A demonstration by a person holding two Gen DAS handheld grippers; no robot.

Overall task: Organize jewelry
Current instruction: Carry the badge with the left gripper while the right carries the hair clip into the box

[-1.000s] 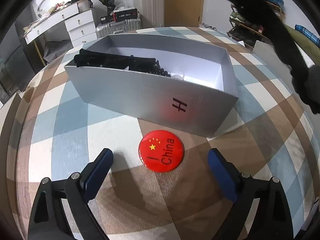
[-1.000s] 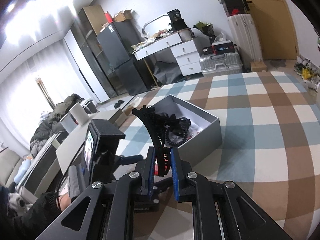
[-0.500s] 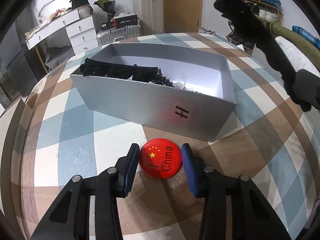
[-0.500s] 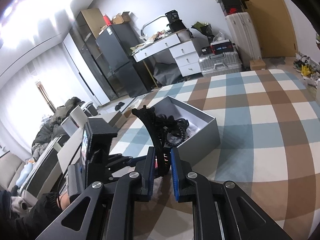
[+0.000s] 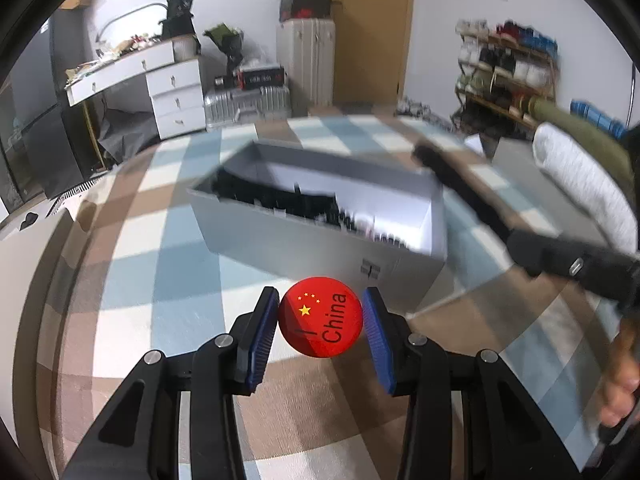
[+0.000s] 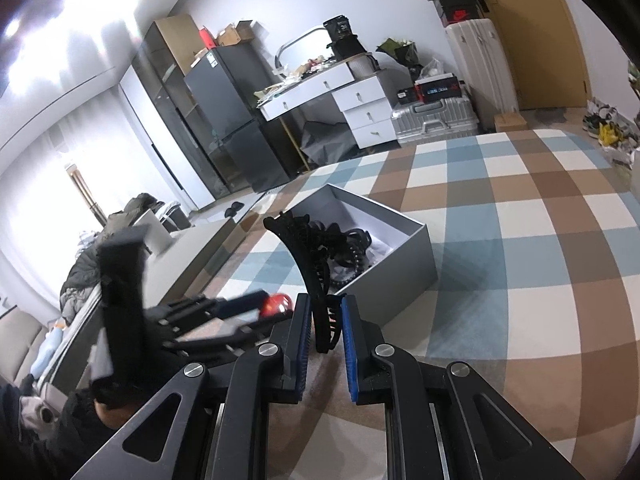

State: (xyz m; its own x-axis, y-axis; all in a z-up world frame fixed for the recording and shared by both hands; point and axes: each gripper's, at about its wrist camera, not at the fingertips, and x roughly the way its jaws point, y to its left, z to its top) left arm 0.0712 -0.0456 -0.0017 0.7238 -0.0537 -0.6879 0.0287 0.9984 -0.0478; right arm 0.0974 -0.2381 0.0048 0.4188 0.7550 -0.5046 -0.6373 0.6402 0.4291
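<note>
- The left gripper is pinching a round red badge between its two blue pads.
- The red badge is showing yellow stars and the word "China" in black letters.
- The badge is hanging in the air, up off the checked cloth, just in front of the gray box.
- The gray box is sitting open on the cloth, and dark jewelry is lying inside it along the near wall.
- The left wrist picture is looking blurry, so the small things in the box are hard to tell apart.
- The right gripper is pinching a long black hair clip between its blue pads.
- The hair clip is curving up and away from the fingers, and its little teeth are showing near the pads.
- In the right wrist view the tip of the clip is reaching in front of the open gray box.
- Black beads and other dark pieces are lying in that box.
- In the right wrist view the left gripper is showing to the left, with the red badge glowing at its tip.
- In the left wrist view the black clip is stretching across the right side, over the far corner of the box.
- A white desk with drawers and a silver suitcase are standing at the back of the room.
</note>
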